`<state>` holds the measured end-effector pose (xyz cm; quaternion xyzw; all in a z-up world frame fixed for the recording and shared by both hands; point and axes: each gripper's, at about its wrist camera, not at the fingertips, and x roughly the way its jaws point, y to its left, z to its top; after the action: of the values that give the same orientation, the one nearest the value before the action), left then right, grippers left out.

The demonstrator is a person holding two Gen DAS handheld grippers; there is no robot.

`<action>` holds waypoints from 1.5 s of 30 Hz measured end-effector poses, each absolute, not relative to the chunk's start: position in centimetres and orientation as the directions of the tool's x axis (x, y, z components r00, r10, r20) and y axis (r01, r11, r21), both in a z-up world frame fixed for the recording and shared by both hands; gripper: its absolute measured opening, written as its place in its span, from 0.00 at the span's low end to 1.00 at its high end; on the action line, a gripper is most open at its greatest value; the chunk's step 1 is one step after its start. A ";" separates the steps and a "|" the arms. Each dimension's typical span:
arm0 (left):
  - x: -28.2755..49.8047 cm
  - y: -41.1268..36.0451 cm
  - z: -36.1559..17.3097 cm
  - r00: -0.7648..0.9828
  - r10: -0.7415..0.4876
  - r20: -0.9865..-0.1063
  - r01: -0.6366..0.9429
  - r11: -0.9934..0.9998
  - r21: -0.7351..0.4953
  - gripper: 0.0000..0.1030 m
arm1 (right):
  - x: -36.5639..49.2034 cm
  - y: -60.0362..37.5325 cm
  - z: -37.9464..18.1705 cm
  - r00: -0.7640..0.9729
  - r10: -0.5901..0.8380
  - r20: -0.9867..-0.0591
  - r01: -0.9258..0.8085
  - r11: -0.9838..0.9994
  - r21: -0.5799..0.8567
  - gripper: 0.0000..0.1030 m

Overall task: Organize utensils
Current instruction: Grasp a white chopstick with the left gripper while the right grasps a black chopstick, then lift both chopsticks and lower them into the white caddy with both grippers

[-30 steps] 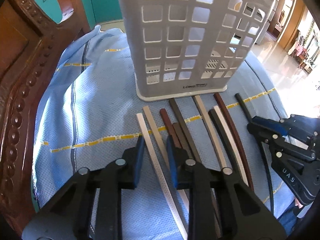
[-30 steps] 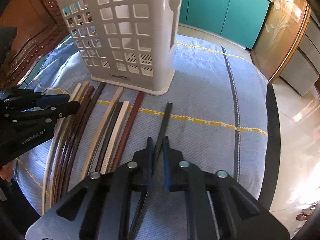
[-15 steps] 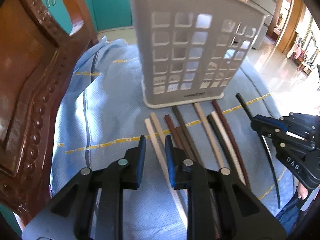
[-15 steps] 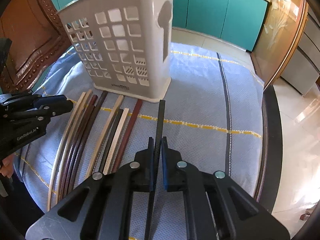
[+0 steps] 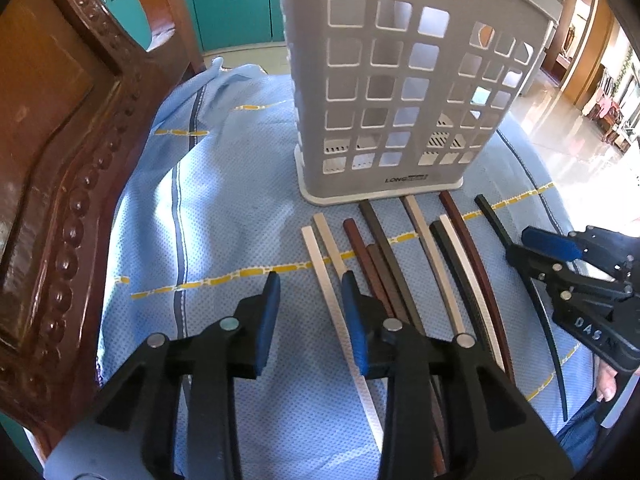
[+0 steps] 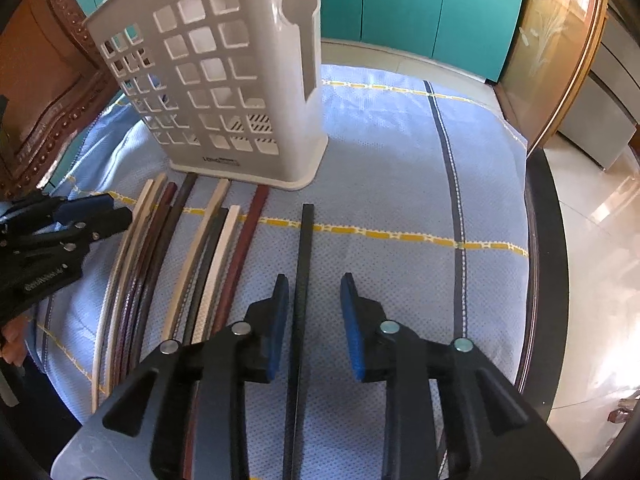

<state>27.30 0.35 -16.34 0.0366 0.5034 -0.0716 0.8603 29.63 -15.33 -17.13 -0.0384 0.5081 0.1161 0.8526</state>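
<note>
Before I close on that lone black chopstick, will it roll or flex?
The thin black square-edged chopstick likely won't roll. It lies flat on the textured blue cloth, so probably little sliding. It looks stiff, though gripped low it may tilt.

Strong daylight fills both views. The glossy tiled floor point(image 5: 568, 136) at the upper right of the left wrist view glares nearly white, and the same floor point(image 6: 600, 216) shines at the right edge of the right wrist view. The light blue woven tablecloth point(image 5: 224, 208) carries soft shadows along its folds. Fisheye distortion bends straight lines, and dark vignetting fills the corners. Focus is sharp overall.
</note>
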 end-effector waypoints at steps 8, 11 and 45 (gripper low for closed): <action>28.2 2.3 -16.0 0.478 -0.109 -0.872 0.132 0.990 -0.052 0.32 | 29.7 -15.5 -17.1 0.455 0.167 -0.874 -0.227 0.972 0.068 0.26; 28.7 2.3 -16.4 0.470 -0.108 -0.876 0.133 0.990 -0.051 0.32 | 29.8 -15.7 -17.1 0.455 0.167 -0.875 -0.224 0.972 0.069 0.26; 21.4 2.2 -2.5 0.778 -0.243 -0.579 0.264 0.963 -0.049 0.06 | 20.1 -18.8 -1.1 0.699 0.380 -0.606 -0.362 0.919 0.158 0.06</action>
<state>21.35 2.22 -2.51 0.0173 0.3044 -0.1346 0.9428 20.11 -18.80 -1.06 0.0135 0.3315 0.2011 0.9217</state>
